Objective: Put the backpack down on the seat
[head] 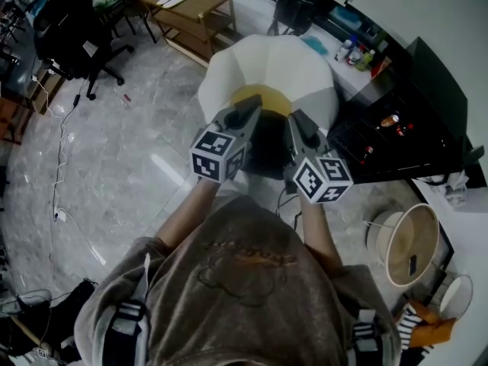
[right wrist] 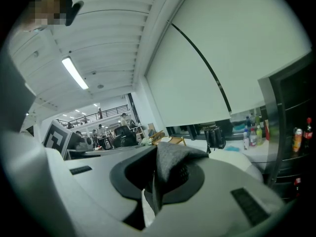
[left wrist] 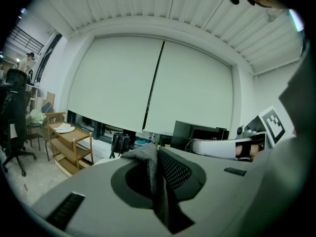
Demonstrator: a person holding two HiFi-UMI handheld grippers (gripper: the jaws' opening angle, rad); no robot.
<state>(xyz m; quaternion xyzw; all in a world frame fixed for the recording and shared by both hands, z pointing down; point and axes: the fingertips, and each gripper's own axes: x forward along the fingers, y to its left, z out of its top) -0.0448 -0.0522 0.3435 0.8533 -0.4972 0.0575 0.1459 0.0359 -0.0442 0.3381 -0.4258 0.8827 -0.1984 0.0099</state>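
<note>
Grey and coarse, the fabric [left wrist: 147, 158] sits pinched between the jaws of the left gripper [left wrist: 156, 154], which are closed tight on it in the left gripper view. The right gripper [right wrist: 157, 168] grips a fold of the same kind of fabric [right wrist: 174, 157], with its jaws pressed together on the cloth.

In the head view both tools are held out in front of the person. The left gripper [head: 250, 107] and the right gripper [head: 299, 120] point forward side by side, their tips near each other over the top of the dark backpack [head: 267, 149]. The backpack hangs between and below the two tips, just in front of a white chair [head: 259, 63] with a yellow seat [head: 263, 97]. Its upper edge overlaps the front of the seat in the picture, and I cannot tell whether it touches the seat.

A pale, shiny floor [head: 130, 151] spreads to the left. A wooden cart [head: 194, 10] stands behind the chair, and a black office chair [head: 72, 29] is at the far left. A black cabinet [head: 404, 120] stands to the right, with bottles on the counter [head: 358, 52] beyond it.
</note>
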